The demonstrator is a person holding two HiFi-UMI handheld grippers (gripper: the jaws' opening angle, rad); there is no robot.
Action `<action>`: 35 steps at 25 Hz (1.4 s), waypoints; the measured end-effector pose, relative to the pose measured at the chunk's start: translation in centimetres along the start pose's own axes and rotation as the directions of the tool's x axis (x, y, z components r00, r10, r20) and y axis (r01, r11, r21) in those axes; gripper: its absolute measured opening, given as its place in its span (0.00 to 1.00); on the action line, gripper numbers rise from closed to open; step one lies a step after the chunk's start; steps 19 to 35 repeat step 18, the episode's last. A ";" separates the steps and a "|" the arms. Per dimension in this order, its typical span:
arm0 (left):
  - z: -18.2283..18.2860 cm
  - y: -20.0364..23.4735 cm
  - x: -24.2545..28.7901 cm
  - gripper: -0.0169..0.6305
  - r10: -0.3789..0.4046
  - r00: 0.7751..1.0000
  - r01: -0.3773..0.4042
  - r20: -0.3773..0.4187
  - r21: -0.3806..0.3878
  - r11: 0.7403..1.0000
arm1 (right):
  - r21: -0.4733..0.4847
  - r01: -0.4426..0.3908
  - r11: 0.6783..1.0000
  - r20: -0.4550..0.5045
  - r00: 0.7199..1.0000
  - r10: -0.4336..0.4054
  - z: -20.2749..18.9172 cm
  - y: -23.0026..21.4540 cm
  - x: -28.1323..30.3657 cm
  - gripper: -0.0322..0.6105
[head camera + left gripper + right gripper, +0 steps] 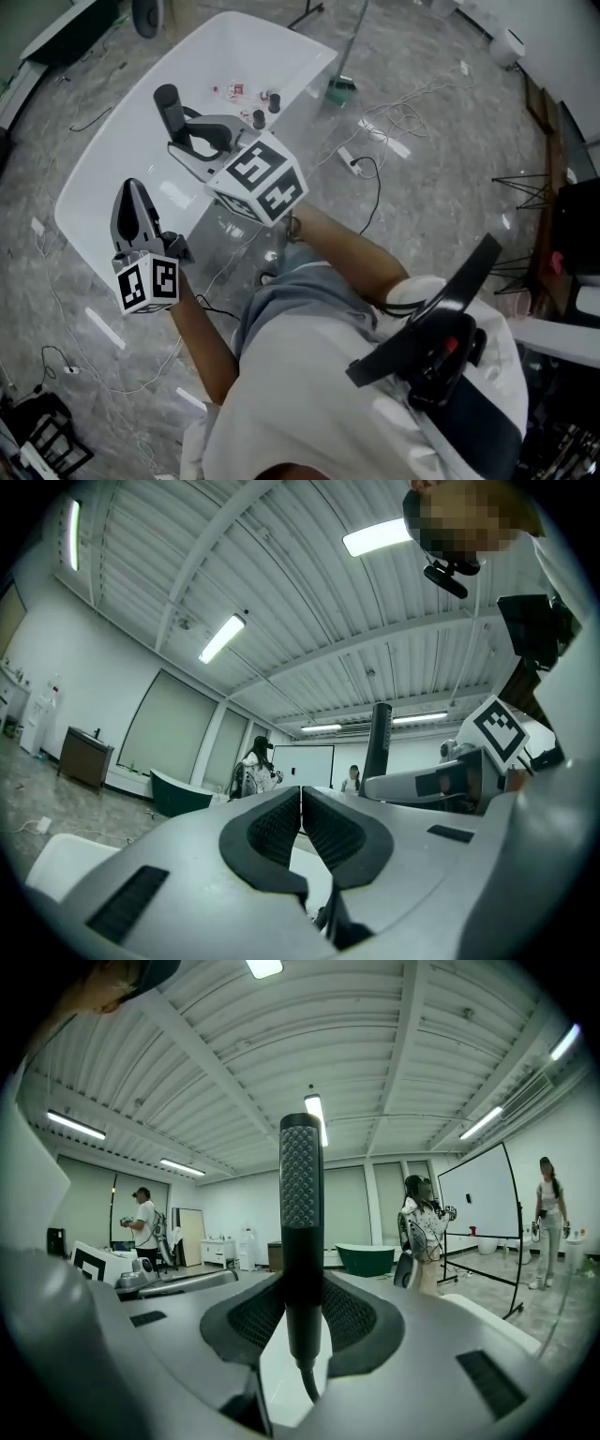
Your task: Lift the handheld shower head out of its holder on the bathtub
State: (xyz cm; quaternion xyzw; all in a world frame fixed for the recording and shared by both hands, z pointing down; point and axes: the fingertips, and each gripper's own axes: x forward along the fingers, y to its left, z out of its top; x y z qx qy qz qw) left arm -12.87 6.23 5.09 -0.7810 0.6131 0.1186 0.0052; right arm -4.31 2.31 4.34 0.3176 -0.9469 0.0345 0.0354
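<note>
A black, stick-shaped shower head (pixel 169 105) stands upright over the white bathtub (pixel 103 178), clamped between the jaws of my right gripper (pixel 187 134). In the right gripper view the shower head (pixel 302 1232) rises between the ribbed pads, with the right gripper (pixel 302 1312) shut on its lower part. Its hose (pixel 306 1384) hangs down below the pads. My left gripper (pixel 133 192) hovers over the tub's near rim, left of the right gripper, with its jaws together and nothing in them. The left gripper view shows the left gripper (pixel 301 803) shut and the shower head (pixel 379 738) off to its right.
Small bottles and bits (pixel 248 94) lie at the tub's far end. A green object (pixel 339 89) and loose cables (pixel 375 169) lie on the marble floor to the right. A dark stand (pixel 530 187) is at the far right. Other people (pixel 422 1232) and a green tub (pixel 366 1258) are across the room.
</note>
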 end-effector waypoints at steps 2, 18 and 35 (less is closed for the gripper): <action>-0.1 0.6 1.0 0.05 -0.024 1.000 0.024 -0.013 0.011 1.000 | 0.007 0.017 1.000 -0.008 1.000 -0.017 -0.1 -0.5 0.9 0.26; -0.6 3.9 2.4 0.05 0.027 0.993 -0.016 -0.117 0.094 0.995 | 0.009 -0.007 1.000 -0.027 1.000 0.007 -0.1 0.2 4.3 0.26; -0.6 3.9 2.4 0.05 0.027 0.993 -0.016 -0.117 0.094 0.995 | 0.009 -0.007 1.000 -0.027 1.000 0.007 -0.1 0.2 4.3 0.26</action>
